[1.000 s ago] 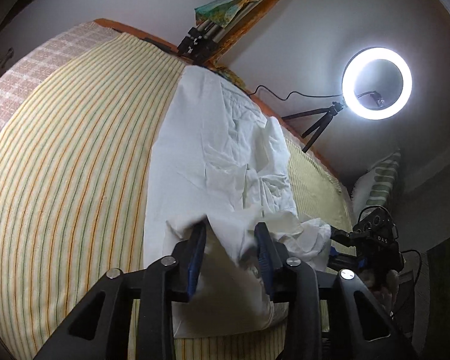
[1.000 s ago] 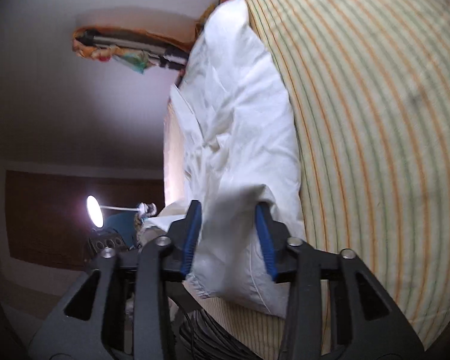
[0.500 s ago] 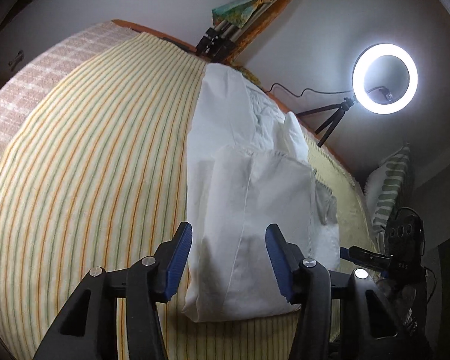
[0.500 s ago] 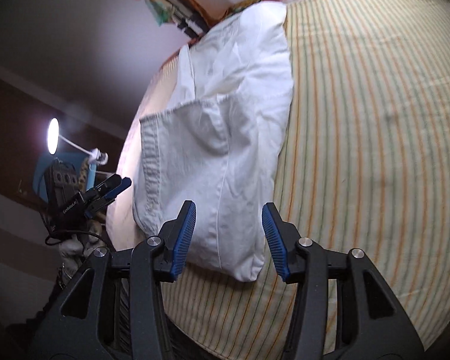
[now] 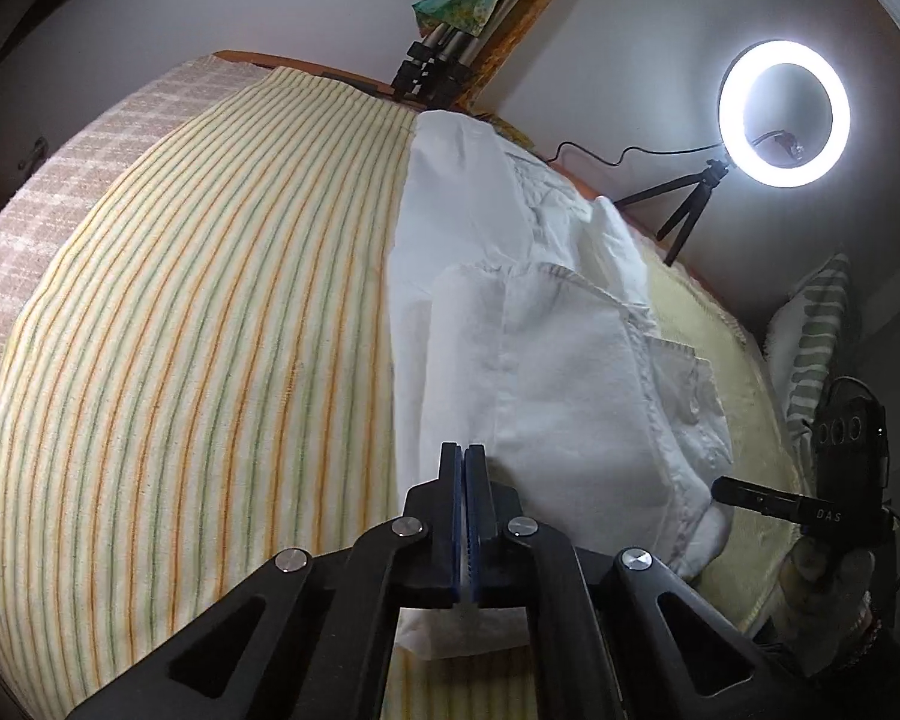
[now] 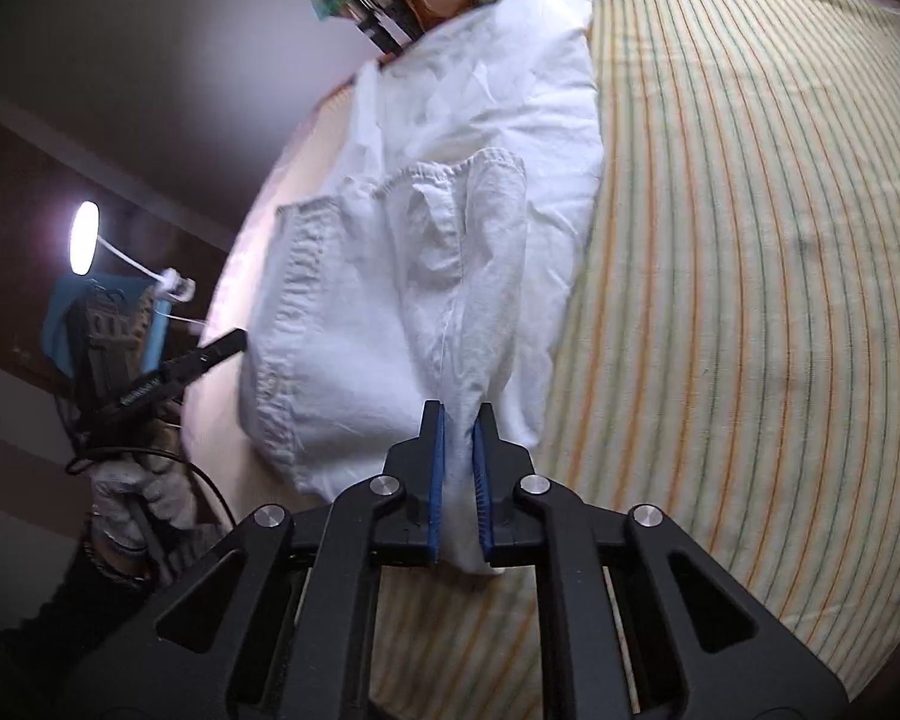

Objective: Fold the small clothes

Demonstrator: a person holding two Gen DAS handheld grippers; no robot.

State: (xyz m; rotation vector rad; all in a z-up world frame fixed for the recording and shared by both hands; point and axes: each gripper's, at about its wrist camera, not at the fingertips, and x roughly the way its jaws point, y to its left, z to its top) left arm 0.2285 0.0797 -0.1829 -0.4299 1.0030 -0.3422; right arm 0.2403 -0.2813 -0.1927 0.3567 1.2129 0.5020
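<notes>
A white garment (image 5: 558, 372) lies partly folded on the striped bedsheet (image 5: 210, 330), with a hemmed flap turned back on top. My left gripper (image 5: 463, 456) sits at the garment's near left edge. Its jaws are closing, with only a thin sliver of white cloth between the blue pads. In the right wrist view the same garment (image 6: 402, 300) shows a stitched hem along its left side. My right gripper (image 6: 457, 420) is at the near edge with its jaws closing, and a bunched ridge of cloth is pinched between the pads.
The striped sheet (image 6: 750, 240) spreads wide to the right of the garment. A lit ring light (image 5: 783, 114) on a small tripod stands at the bed's far side. A striped pillow (image 5: 810, 336) lies at the right. A gloved hand (image 6: 138, 492) holds the other device.
Both grippers stood open over the garment's near edge half a second ago and have now closed on the cloth. The right one rolled, and the cloth puckers between its pads.
</notes>
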